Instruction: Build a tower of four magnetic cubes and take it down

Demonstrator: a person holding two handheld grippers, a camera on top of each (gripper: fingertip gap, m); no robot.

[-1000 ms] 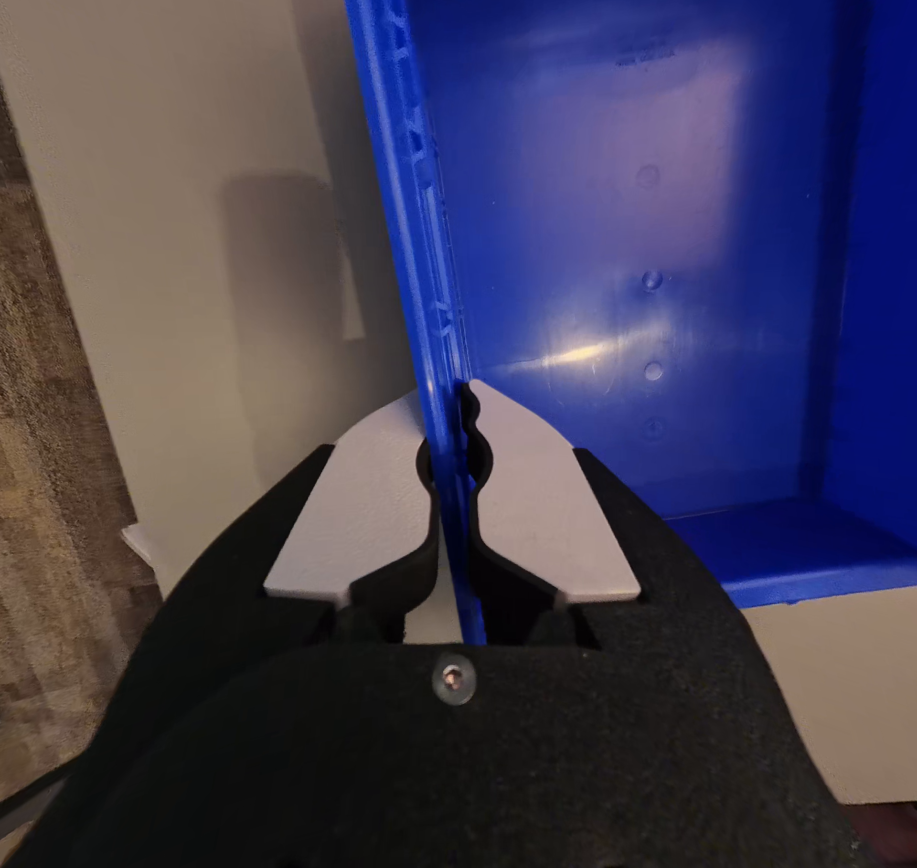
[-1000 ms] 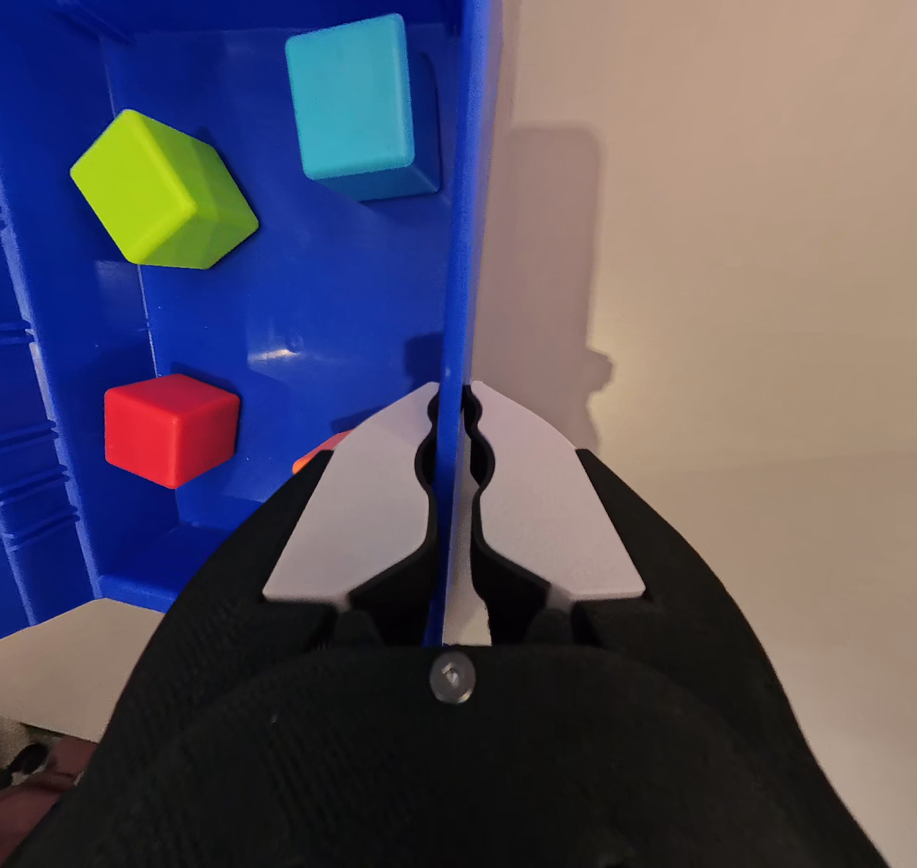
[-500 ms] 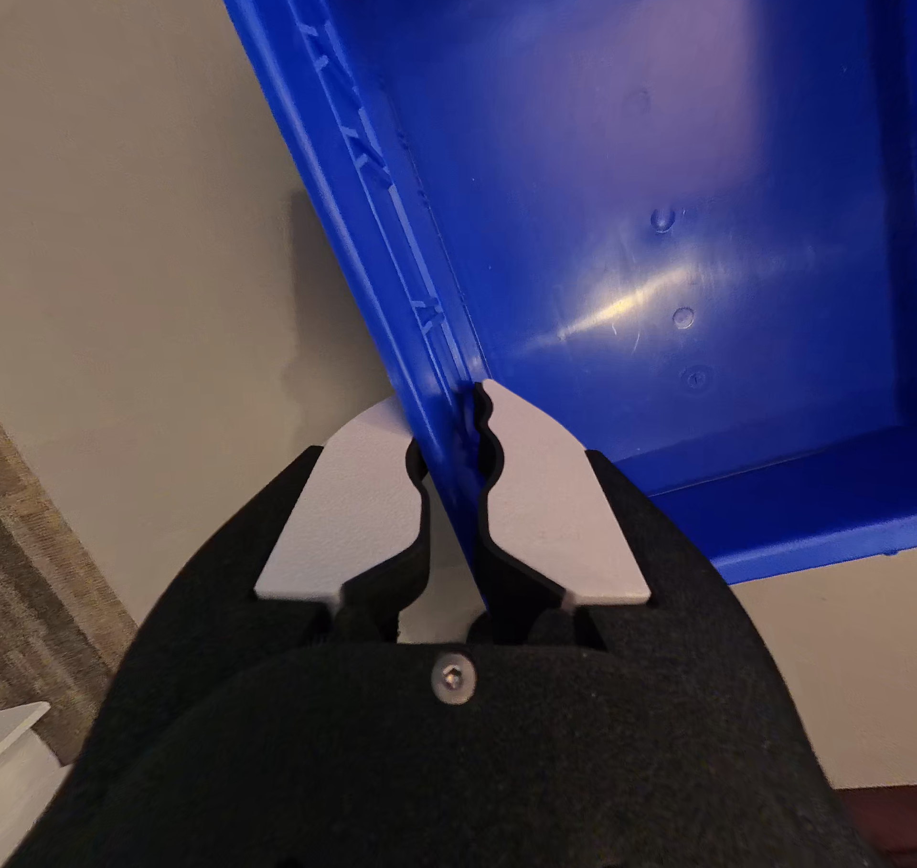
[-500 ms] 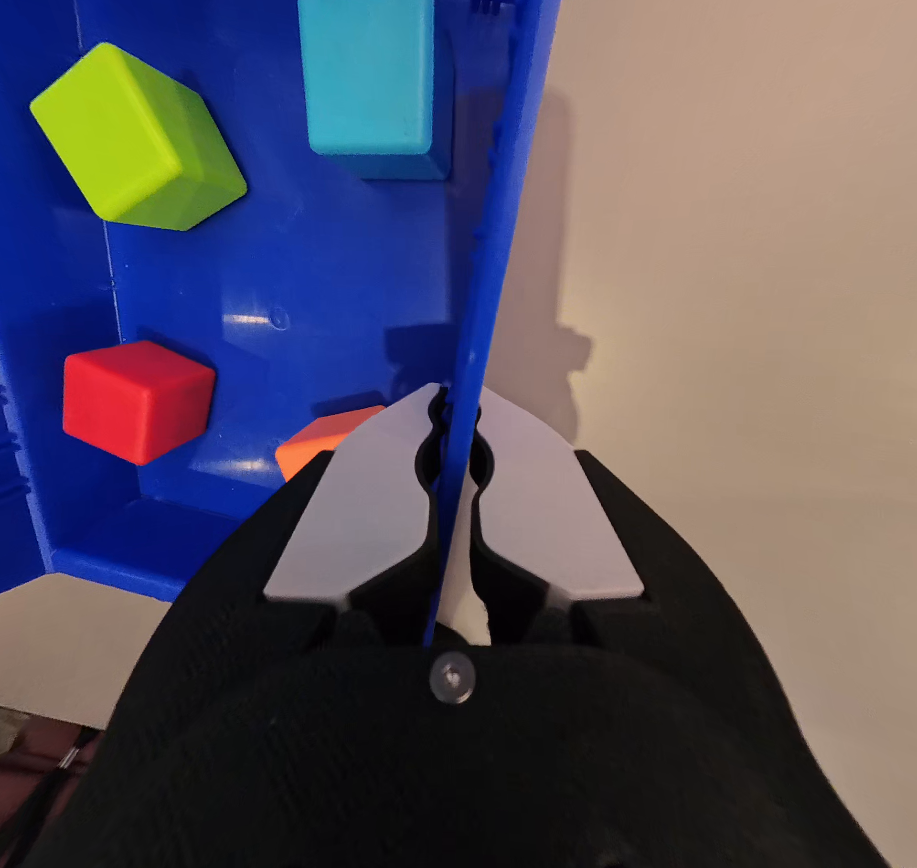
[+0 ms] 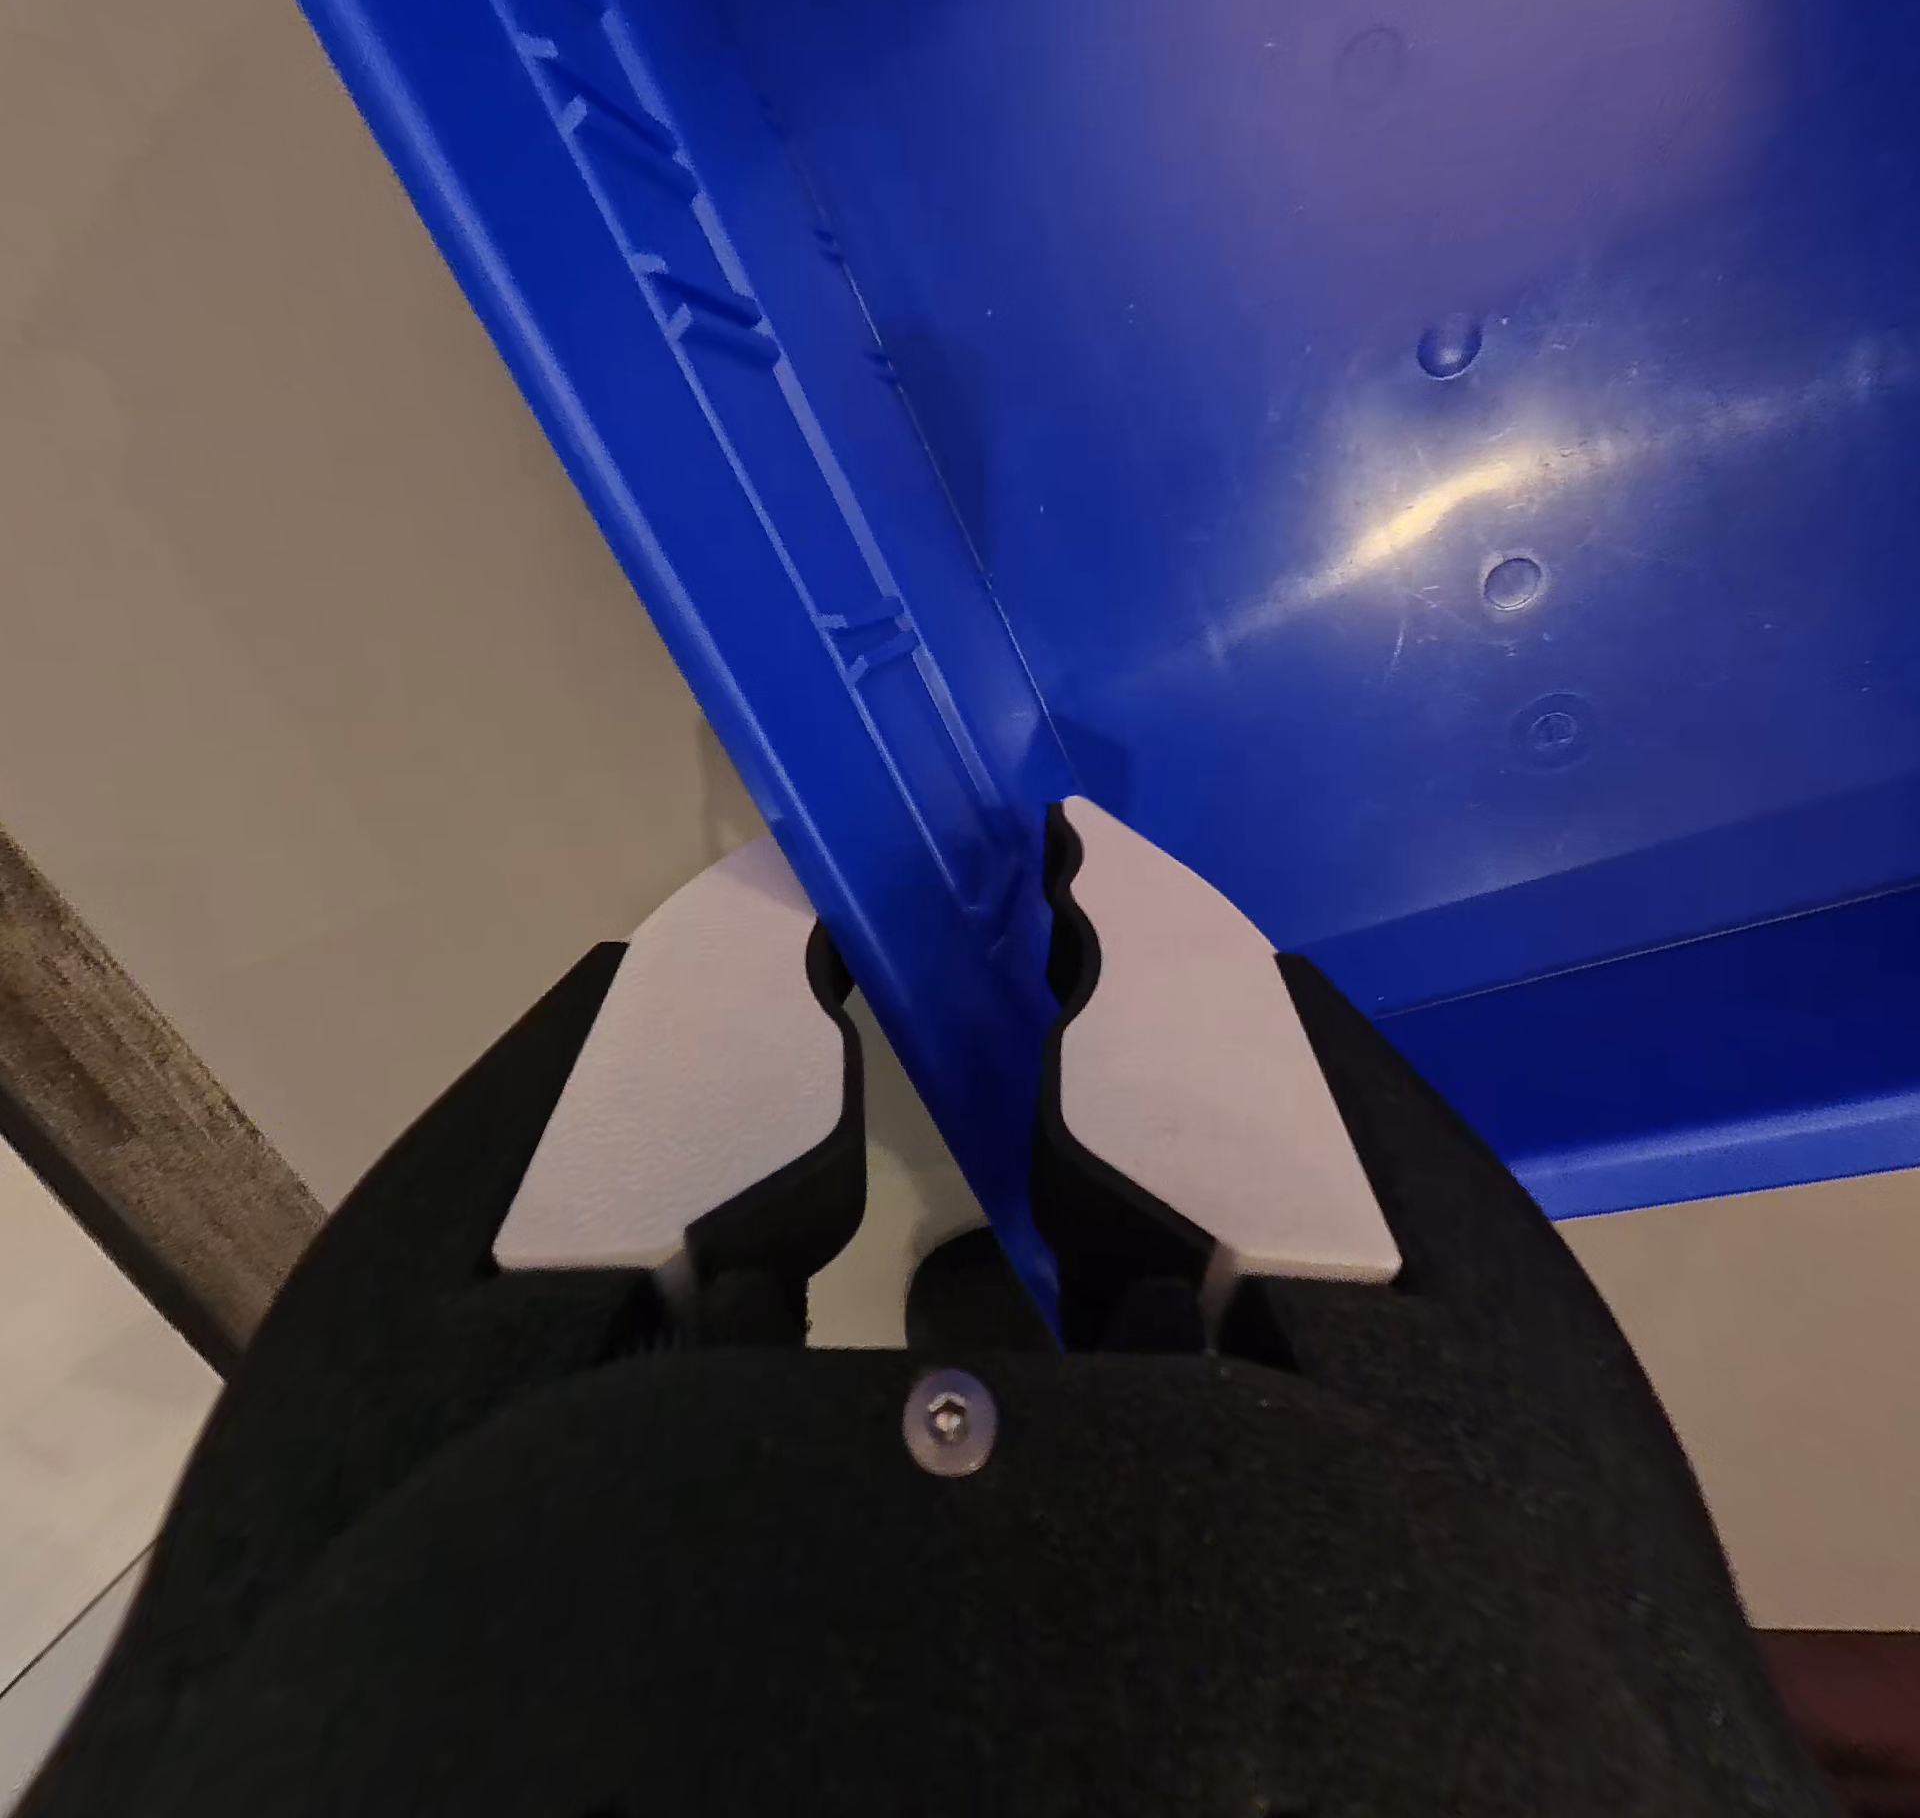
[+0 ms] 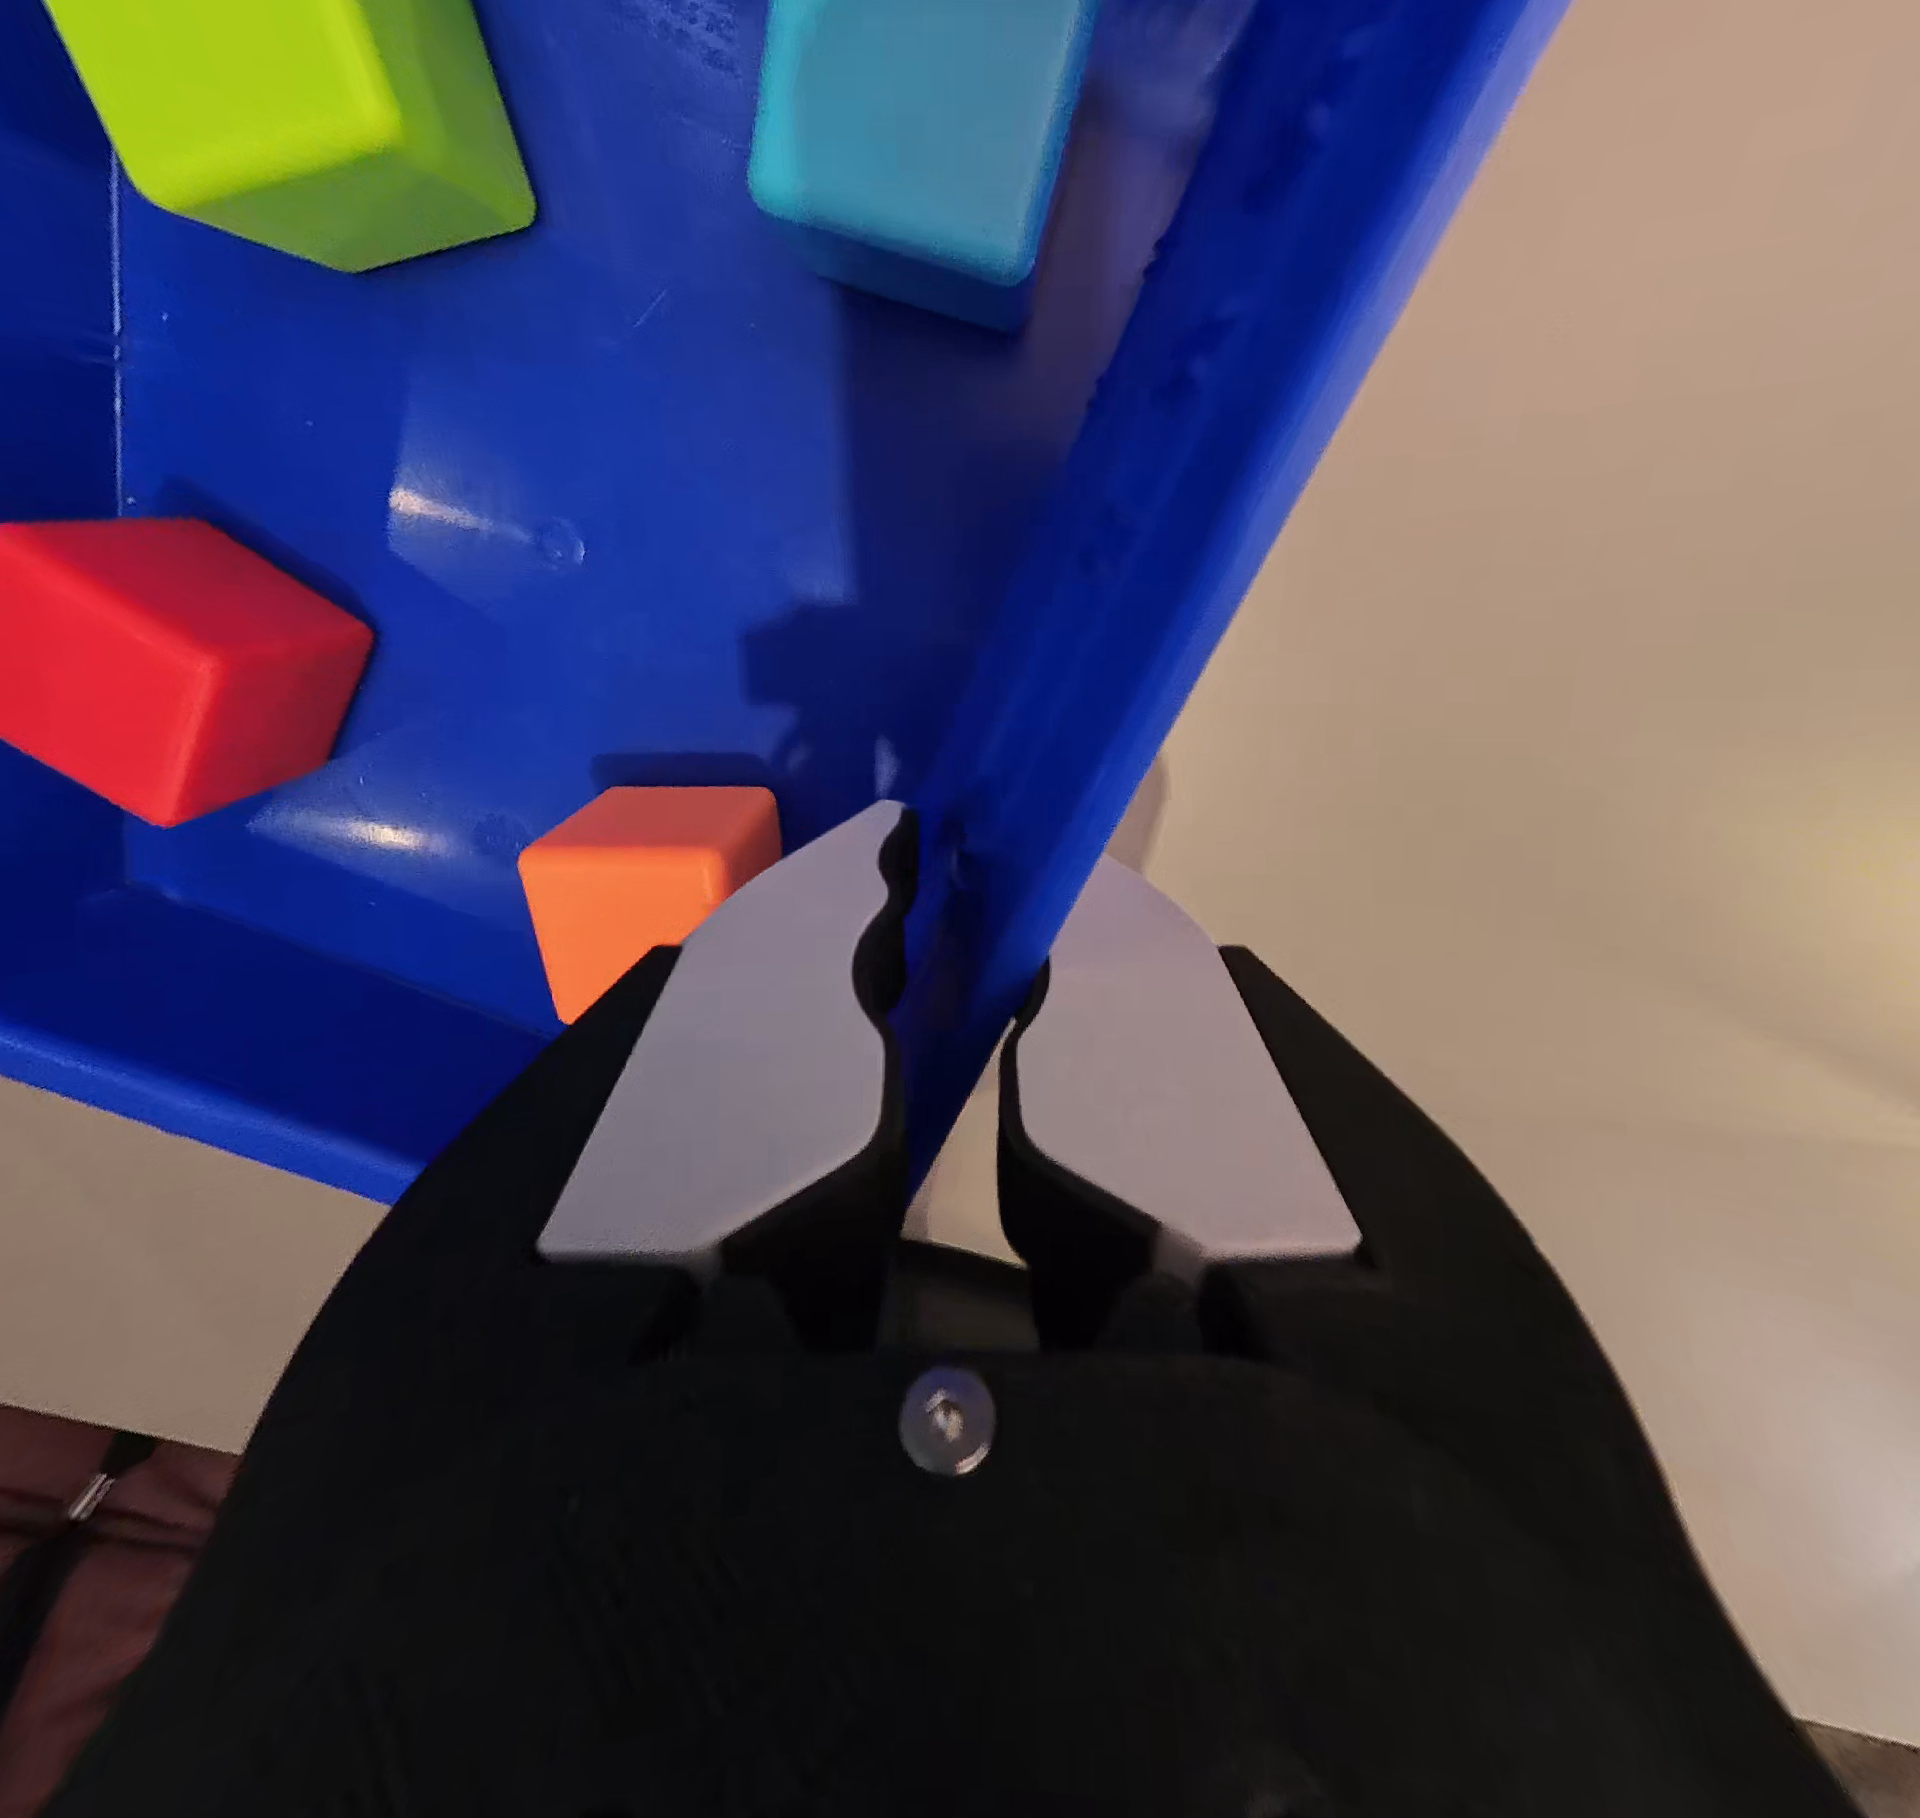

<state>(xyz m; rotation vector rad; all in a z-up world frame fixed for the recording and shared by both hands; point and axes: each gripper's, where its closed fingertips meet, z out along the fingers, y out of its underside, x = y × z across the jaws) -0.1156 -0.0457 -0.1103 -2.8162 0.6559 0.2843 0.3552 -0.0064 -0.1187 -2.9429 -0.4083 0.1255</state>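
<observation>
A blue plastic bin (image 5: pixel 1299 262) lies on a beige table; its left part shows bare in the left wrist view. My left gripper (image 5: pixel 925 833) straddles the bin's left wall (image 5: pixel 727 418) with its jaws apart; only the right finger (image 5: pixel 1164 1041) touches the wall. In the right wrist view the bin floor (image 6: pixel 623 542) holds a green cube (image 6: pixel 260 75), a cyan cube (image 6: pixel 914 95), a red cube (image 6: pixel 166 667) and an orange cube (image 6: pixel 634 885), all apart from each other. My right gripper (image 6: pixel 997 843) straddles the right wall (image 6: pixel 1195 418), jaws slightly apart. This view is blurred.
The beige table top (image 5: pixel 312 521) runs left of the bin and also right of it (image 6: pixel 1558 625). Patterned carpet (image 5: pixel 104 1093) shows beyond the table's left edge. The table's near edge runs just below the bin (image 6: pixel 156 1301). One gripper's finger ends stand about 45 cm off the other's.
Both grippers were shut on the bin walls. The left jaws have opened wide; the right jaws have just parted slightly. Both walls now look tilted between the fingers, and the cubes appear closer.
</observation>
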